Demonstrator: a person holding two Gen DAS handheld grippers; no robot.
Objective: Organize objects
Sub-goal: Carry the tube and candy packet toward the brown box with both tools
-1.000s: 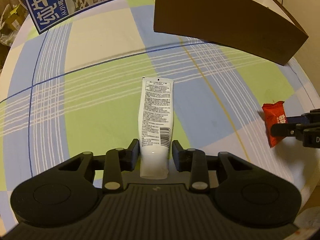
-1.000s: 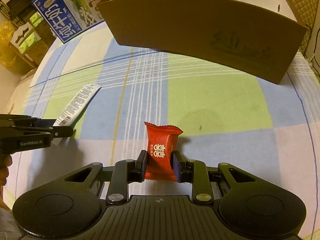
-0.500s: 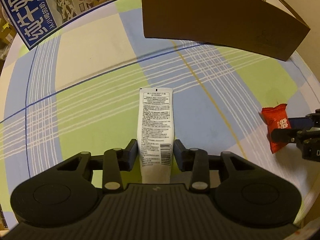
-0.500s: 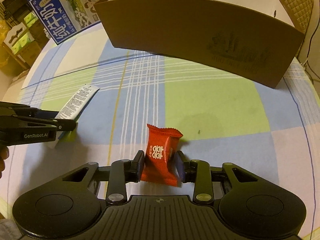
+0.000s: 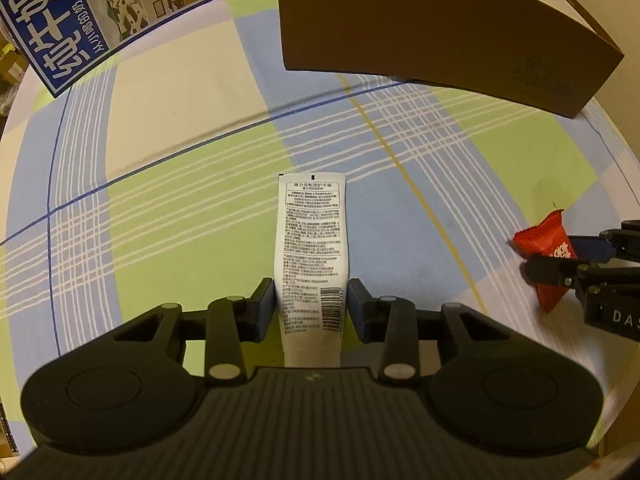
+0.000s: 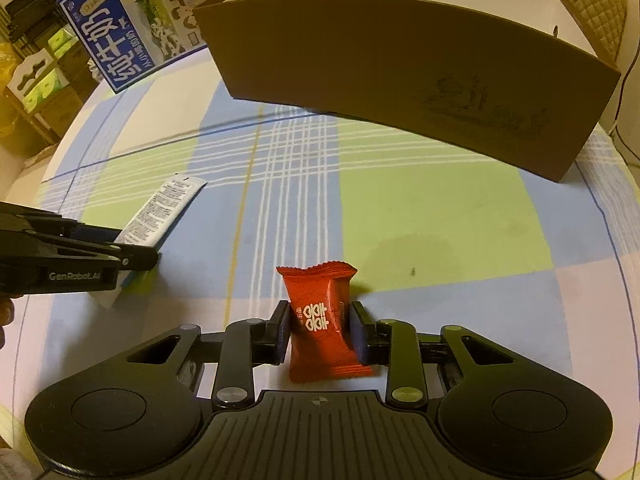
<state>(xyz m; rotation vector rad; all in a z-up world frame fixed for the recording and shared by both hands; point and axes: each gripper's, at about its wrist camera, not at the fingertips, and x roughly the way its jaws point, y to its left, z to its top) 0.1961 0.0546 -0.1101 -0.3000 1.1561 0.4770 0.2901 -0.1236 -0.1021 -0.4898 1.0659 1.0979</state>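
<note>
**Tube in my left, sweet in my right, over the checked cloth**

A plaid tablecloth in blue, green and cream covers the table under warm, dim light. At the far side stands a brown cardboard box, its top cut off by the frame, and beside it a blue milk carton printed with large white Chinese characters. Shelves with boxes show past the table's left edge, blurred.

My left gripper has its jaws clamped on the white tube, whose back label carries dense small print and a barcode; the cap end is hidden below my body. My right gripper pinches the red candy packet, marked with white double-happiness characters. "GenRobot.AI" reads on the left gripper's side from the right view. Whether either item clears the cloth, I cannot tell.
</note>
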